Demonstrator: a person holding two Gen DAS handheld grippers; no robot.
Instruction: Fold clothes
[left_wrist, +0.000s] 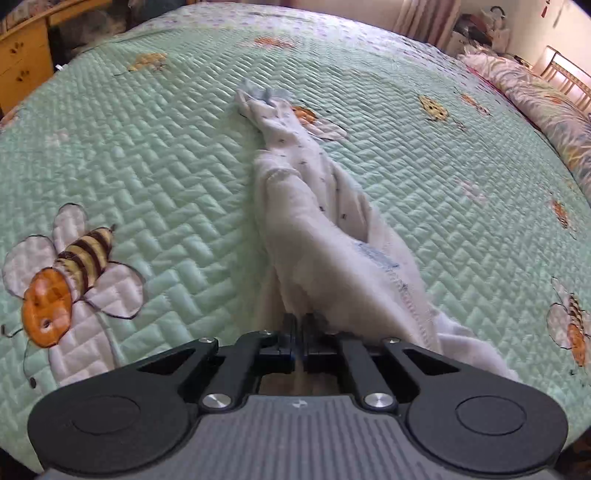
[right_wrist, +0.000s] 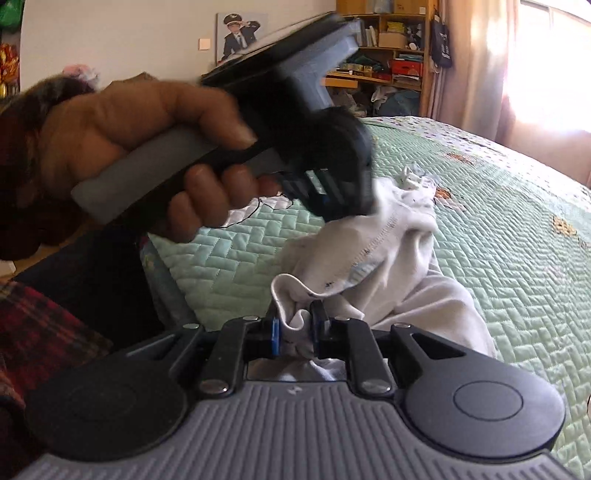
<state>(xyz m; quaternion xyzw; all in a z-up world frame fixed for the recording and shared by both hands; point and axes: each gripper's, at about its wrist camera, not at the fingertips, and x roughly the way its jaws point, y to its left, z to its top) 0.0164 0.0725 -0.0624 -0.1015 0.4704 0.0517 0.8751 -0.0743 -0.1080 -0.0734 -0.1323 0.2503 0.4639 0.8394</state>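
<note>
A: What did the left wrist view show?

B: The left gripper (left_wrist: 299, 325) sat at the bottom centre of the frame, its jaws pinched tight on the near end of a white garment (left_wrist: 314, 221). The cloth was bunched into a long rope. Its long axis ran from the jaws at the bottom centre up to a crumpled tip in the upper middle, leaning slightly left, and it lay on the green quilt (left_wrist: 166, 155). A loose flap spilled toward the lower right. A stitched bee (left_wrist: 70, 273) sat at the lower left of the frame.

A: And the right wrist view?

B: The right gripper (right_wrist: 295, 328) was at the bottom centre, its jaws narrow, with a fold of the same garment (right_wrist: 388, 240) caught between them. From there the cloth rose toward the middle right, where the left gripper (right_wrist: 332, 199), blurred, pinched another part. A hand (right_wrist: 122, 147) at the upper left clasped that gripper's handle. The garment's far end trailed onto the quilt (right_wrist: 517, 258) at centre right. A bookshelf (right_wrist: 391, 40) stood at the top.
</note>
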